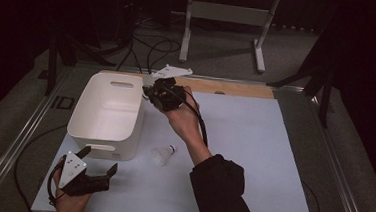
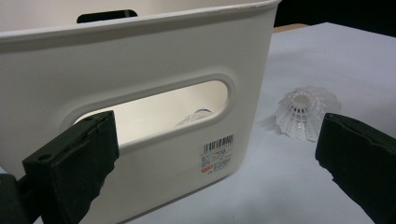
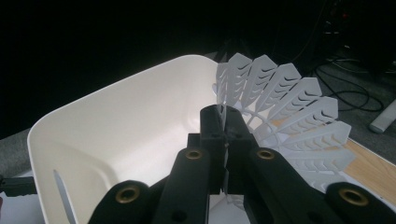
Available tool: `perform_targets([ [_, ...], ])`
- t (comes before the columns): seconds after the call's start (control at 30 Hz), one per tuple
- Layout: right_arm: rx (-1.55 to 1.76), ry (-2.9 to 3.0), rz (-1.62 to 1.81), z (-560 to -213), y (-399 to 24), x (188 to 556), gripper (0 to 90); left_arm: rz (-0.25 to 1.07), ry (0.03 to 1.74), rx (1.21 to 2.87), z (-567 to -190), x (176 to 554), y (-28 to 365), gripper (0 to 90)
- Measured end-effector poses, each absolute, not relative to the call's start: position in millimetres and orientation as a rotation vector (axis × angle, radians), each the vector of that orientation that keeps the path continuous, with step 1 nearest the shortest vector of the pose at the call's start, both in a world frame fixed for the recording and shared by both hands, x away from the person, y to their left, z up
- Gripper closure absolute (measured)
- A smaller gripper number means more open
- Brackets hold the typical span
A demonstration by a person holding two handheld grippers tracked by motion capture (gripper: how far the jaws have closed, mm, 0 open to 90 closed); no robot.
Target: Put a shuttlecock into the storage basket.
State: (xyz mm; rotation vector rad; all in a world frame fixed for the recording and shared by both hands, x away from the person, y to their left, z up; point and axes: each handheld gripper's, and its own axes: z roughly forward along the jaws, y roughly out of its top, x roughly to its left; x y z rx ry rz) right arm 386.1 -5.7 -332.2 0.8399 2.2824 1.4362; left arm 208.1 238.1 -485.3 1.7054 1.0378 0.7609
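Left gripper (image 1: 99, 162): lower left of the high view, low by the table; jaws wide apart, nothing between them. In its own view the black pads frame the bin's near wall and the loose shuttlecock. Best kept idle and clear until the drop is made.

Table (image 1: 253, 140): pale sheet, centre of the high view; carries the bin and the loose shuttlecock.

Loose shuttlecock (image 1: 163, 154): lies on its side on the table, just right of the bin's near corner; also right of centre in the left gripper view (image 2: 306, 112). Judged the next item to fetch.

Bin (image 1: 106, 114): white, open-topped, left of centre in the high view; handle slot in the near wall (image 2: 154, 112). A pale shape shows through the slot, possibly a shuttlecock already inside; too dim to be sure.

Right gripper (image 1: 153, 89): centre of the high view, at the bin's far right rim; jaws clenched on the held shuttlecock.

Held shuttlecock (image 3: 285, 112): white plastic skirt, pinched at its edge between the closed jaws, fanning to the upper right of the right gripper view; the bin's interior (image 3: 130, 130) lies below and to the left.

Step in hand: judged to be the drop into the bin.

Doing it well: carry the skirt fully past the rim, over the open interior, before releasing; open the jaws cleanly, as a thin skirt may cling to one pad; keep low so the light shuttlecock does not bounce out.
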Motion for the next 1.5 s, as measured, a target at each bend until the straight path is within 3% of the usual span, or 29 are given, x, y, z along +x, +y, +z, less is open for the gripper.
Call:
perform_targets([
  [1.5,0.727,2.353,1.467,-329.9,41.2,371.2,89.6,0.762,1.035,1.705,-485.0,208.1,238.9,0.1],
])
